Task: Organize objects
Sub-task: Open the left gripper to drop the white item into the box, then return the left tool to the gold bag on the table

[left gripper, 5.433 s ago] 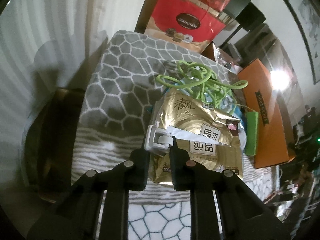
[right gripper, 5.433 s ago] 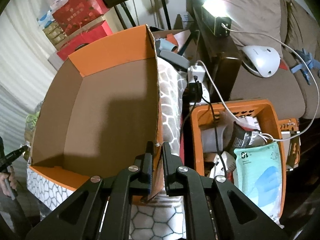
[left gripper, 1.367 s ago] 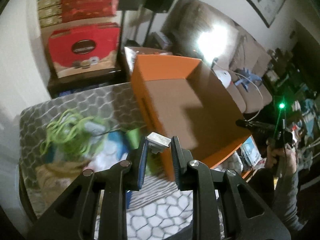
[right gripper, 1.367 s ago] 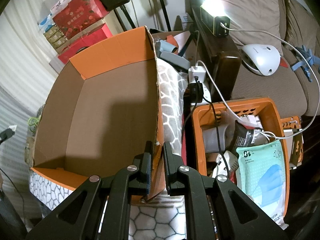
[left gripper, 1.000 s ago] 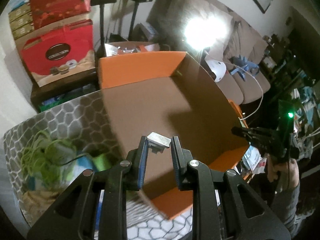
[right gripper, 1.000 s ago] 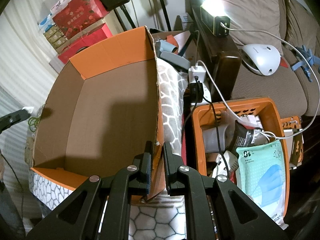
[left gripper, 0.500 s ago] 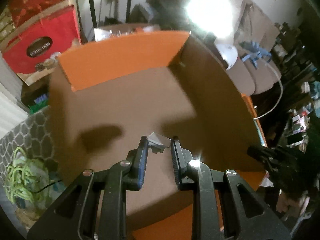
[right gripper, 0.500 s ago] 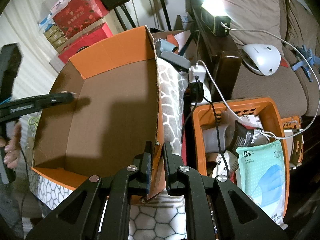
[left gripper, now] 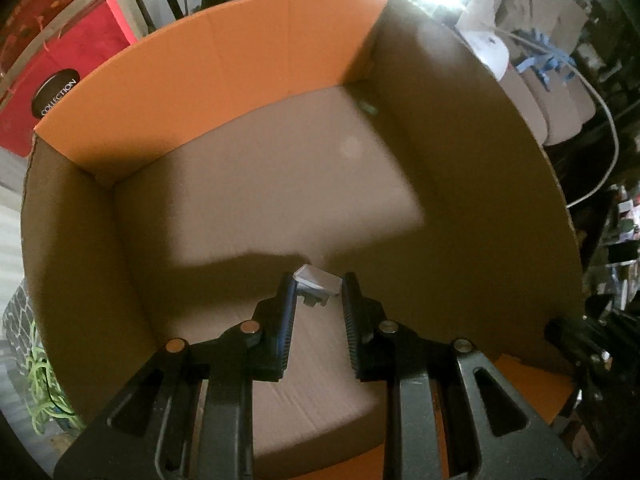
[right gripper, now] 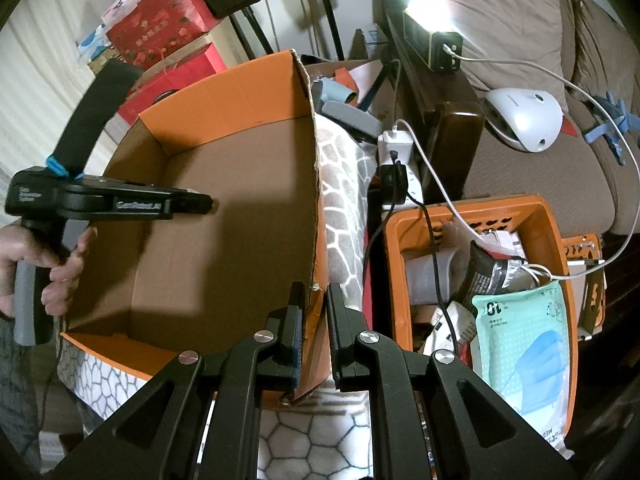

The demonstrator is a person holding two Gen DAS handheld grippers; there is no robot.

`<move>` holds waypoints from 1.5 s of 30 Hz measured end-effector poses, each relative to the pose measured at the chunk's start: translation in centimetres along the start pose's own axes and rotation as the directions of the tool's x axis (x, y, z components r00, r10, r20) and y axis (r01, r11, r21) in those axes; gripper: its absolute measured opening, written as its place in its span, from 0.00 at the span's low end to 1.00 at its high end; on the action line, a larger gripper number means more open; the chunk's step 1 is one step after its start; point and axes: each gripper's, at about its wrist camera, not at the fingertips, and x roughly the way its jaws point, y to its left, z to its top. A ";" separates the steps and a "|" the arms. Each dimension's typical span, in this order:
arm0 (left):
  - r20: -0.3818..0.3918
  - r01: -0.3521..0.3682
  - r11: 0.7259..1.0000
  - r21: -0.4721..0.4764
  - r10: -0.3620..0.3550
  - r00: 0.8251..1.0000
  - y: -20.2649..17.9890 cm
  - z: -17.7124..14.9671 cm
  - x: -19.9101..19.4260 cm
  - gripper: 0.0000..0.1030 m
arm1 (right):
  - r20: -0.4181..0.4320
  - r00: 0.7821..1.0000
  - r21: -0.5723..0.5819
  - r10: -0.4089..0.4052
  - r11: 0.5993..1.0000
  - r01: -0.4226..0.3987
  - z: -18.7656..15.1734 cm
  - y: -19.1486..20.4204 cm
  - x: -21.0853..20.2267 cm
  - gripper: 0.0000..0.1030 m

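Left tongs [left gripper: 318,294], carried over the box [left gripper: 256,184], gripped a white clip [left gripper: 317,283] for depositing; right tongs [right gripper: 315,300] pinched the box wall, steadying it.

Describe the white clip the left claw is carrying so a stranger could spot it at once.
Find the big orange box, brown inside. Above its bare floor the left claw points down. The clip is the small pale plastic piece pinched at its tips, the only light thing inside the box.
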 end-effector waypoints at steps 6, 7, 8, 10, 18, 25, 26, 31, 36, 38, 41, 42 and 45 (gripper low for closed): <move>0.022 -0.020 1.000 0.013 0.020 1.000 -0.5 -0.2 0.0 0.23 | 0.000 1.000 0.002 0.001 1.000 -0.001 0.0 0.0 0.0 0.09; 0.030 -0.023 1.000 0.017 0.023 0.999 -0.6 -0.3 -0.2 0.30 | 0.000 1.000 0.002 0.001 1.000 -0.001 -0.1 0.0 0.1 0.09; 0.038 -0.026 0.999 0.019 0.025 0.999 -0.6 -0.3 -0.4 0.35 | 0.000 1.000 0.001 0.000 1.000 0.000 -0.1 0.0 0.1 0.10; 0.069 -0.028 0.999 0.026 0.026 0.997 -0.5 -0.2 -1.0 0.49 | 0.000 1.000 0.001 0.001 1.000 -0.001 -0.1 0.0 0.1 0.09; 0.162 -0.041 0.999 0.010 0.038 0.986 1.3 -1.6 -4.7 0.65 | 0.000 1.000 0.003 0.001 1.000 -0.001 -0.2 0.1 0.1 0.10; 0.217 -0.036 0.999 -0.010 0.038 0.975 1.8 -2.3 -6.3 0.74 | 0.001 1.000 0.006 0.004 1.000 -0.004 -0.1 0.0 0.1 0.10; 0.223 -0.038 0.999 -0.012 0.040 0.974 2.0 -2.6 -6.6 0.74 | 0.001 1.000 0.005 0.004 1.000 -0.004 -0.1 0.0 0.1 0.10; 0.247 -0.037 0.999 -0.023 0.041 0.968 2.4 -3.7 -7.5 0.74 | 0.001 1.000 0.007 0.007 1.000 -0.007 -0.2 0.0 0.1 0.10; 0.284 -0.031 0.999 -0.031 0.039 0.958 3.0 -5.3 -8.7 0.88 | 0.003 1.000 0.011 0.012 1.000 -0.012 -0.1 -0.2 0.0 0.10; 0.296 -0.027 0.999 -0.035 0.036 0.954 3.4 -6.0 -9.2 0.89 | 0.002 1.000 0.011 0.012 1.000 -0.012 -0.1 -0.3 0.0 0.10; 0.306 -0.020 0.999 -0.047 0.033 0.951 4.0 -6.9 -9.8 0.89 | 0.002 1.000 0.014 0.012 1.000 -0.012 0.0 -0.3 0.0 0.10; 0.308 -0.013 0.999 -0.052 0.029 0.951 4.4 -7.4 -10.0 0.89 | 0.003 1.000 0.013 0.011 1.000 -0.011 0.0 -0.3 0.0 0.10; 0.315 0.003 0.997 -0.071 0.020 0.949 5.1 -8.5 -10.3 0.89 | 0.006 1.000 0.010 0.006 1.000 -0.006 0.1 -0.2 -0.1 0.10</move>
